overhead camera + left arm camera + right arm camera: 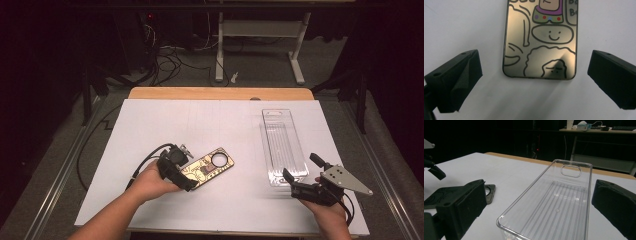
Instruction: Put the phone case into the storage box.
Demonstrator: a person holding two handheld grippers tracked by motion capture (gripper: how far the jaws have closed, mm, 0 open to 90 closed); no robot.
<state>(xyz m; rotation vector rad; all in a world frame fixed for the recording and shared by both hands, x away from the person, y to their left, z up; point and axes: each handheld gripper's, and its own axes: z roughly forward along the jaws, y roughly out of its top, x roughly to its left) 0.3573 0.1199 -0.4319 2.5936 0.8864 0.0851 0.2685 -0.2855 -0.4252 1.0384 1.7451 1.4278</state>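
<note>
A gold phone case (209, 166) printed with cartoon figures lies flat on the white sheet, left of centre. In the left gripper view the case's (540, 42) rounded near end sits between and just beyond my two black jaws. My left gripper (186, 169) is open, its jaws standing wide on either side of the case (489, 192) without touching it. An empty clear plastic tray (282, 145) lies lengthwise at the right. My right gripper (302, 168) is open at the tray's near end, and the tray (556, 205) fills the space between its jaws (539, 207).
The white sheet (220, 125) covers most of a wooden table (220, 93). Beyond the far edge lie floor cables (170, 62) and a white table frame (260, 30). The tray's far wall has a handle cut-out (571, 170).
</note>
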